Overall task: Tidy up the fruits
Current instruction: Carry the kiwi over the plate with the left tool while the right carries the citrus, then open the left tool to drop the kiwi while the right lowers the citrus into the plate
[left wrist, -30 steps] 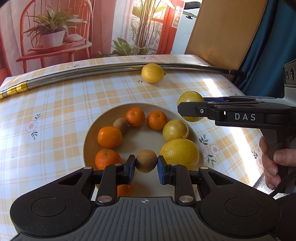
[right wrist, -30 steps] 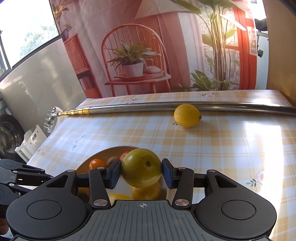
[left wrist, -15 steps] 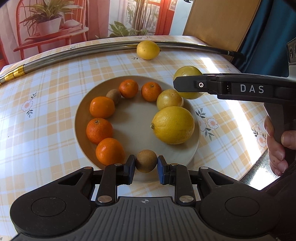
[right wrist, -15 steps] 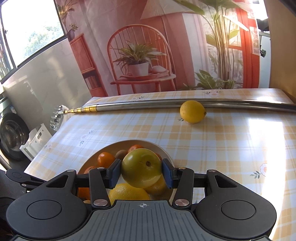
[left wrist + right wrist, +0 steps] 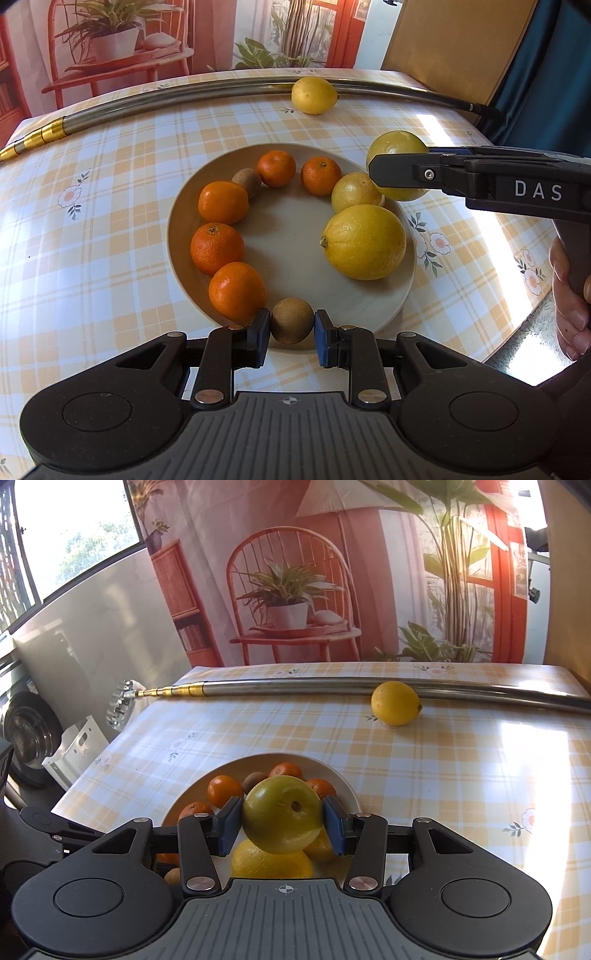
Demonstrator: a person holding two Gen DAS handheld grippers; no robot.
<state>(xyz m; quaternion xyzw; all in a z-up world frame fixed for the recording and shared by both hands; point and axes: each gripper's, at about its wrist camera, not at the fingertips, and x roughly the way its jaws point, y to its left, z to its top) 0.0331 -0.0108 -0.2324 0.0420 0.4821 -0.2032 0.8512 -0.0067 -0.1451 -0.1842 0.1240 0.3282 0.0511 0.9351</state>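
A beige plate holds several oranges, a kiwi, a big lemon and a smaller yellow fruit. My left gripper is shut on a brown kiwi over the plate's near rim. My right gripper is shut on a round yellow-green fruit. In the left wrist view that fruit hangs above the plate's far right rim in the right gripper. In the right wrist view the plate lies below and partly hidden.
A lone lemon rests against a long metal rod across the back of the checked table; both show in the right wrist view, lemon and rod. A hand holds the right gripper past the table's right edge.
My left gripper has drawn back with the kiwi from the plate's middle to its near rim. The right gripper has pulled back slightly, still holding the yellow-green fruit.
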